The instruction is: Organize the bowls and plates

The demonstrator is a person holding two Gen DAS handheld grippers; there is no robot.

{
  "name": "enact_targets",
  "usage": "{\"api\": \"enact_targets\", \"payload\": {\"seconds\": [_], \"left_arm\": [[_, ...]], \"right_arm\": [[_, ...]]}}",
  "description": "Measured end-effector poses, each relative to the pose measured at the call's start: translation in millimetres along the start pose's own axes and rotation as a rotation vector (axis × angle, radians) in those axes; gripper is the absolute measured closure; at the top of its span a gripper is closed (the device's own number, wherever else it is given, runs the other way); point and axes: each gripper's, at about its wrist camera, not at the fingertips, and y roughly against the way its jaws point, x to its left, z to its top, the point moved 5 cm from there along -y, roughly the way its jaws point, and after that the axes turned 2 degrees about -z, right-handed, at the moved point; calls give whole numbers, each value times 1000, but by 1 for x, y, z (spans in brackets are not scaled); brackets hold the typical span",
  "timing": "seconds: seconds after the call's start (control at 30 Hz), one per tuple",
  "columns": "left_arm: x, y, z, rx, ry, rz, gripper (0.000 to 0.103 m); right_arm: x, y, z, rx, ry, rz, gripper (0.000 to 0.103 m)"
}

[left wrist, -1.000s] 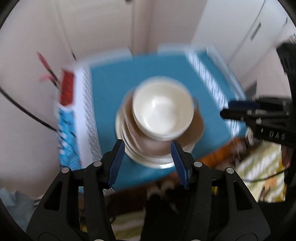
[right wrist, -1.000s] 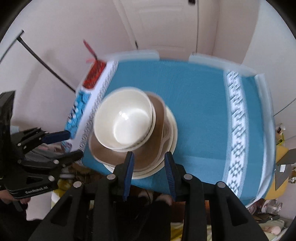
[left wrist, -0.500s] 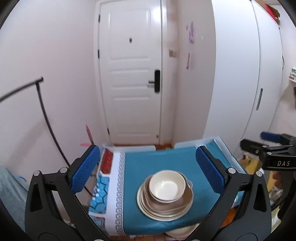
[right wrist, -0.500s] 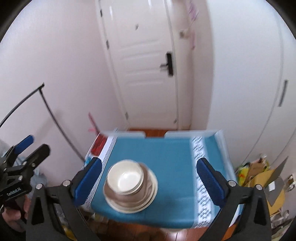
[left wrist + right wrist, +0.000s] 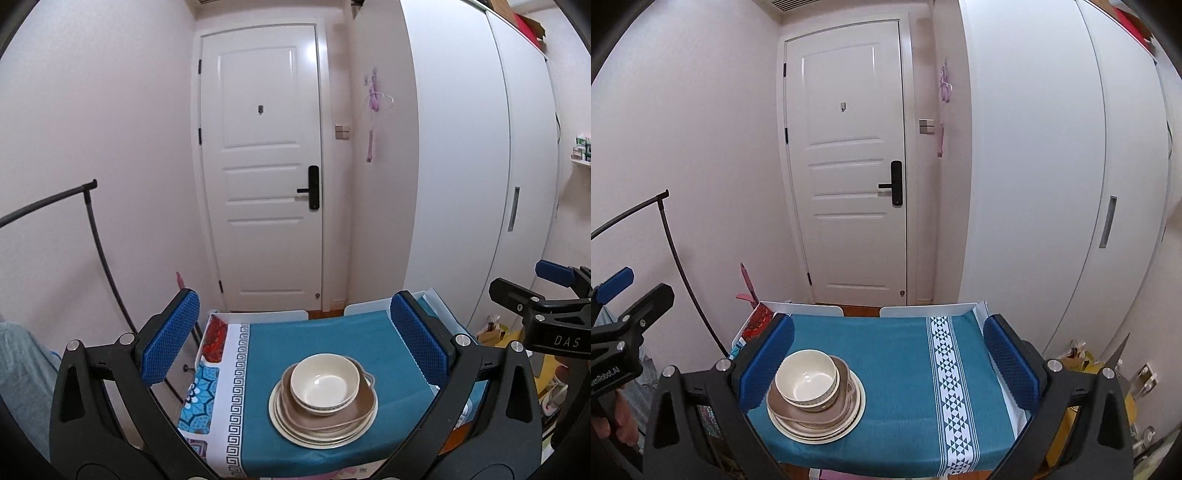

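Both grippers are hanging back with fingers spread wide, gripping nothing. The stack [image 5: 323, 402] of plates with a bowl [image 5: 325, 382] on top is sitting on the blue cloth [image 5: 894, 354], centred between the left gripper [image 5: 295, 339] fingers, but right beside the right gripper [image 5: 888, 360]'s left pad [image 5: 768, 363].

A small table [image 5: 1004, 402] draped in a teal cloth [image 5: 897, 354] with white patterned bands stands before a white door. One stack of dishes sits on the cloth near its front left part: cream plates [image 5: 857, 413] at the bottom, a brown dish [image 5: 846, 376] above them, cream bowls [image 5: 807, 382] nested on top.
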Motion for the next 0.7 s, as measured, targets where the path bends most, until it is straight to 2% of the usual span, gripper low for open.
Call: {"api": "enact_targets", "payload": {"seconds": [0.7], "left_arm": [[-8,-5,4,-13,-46,13,0]], "right_arm": [[-1,0,4,-4,-13,-23,1]]}}
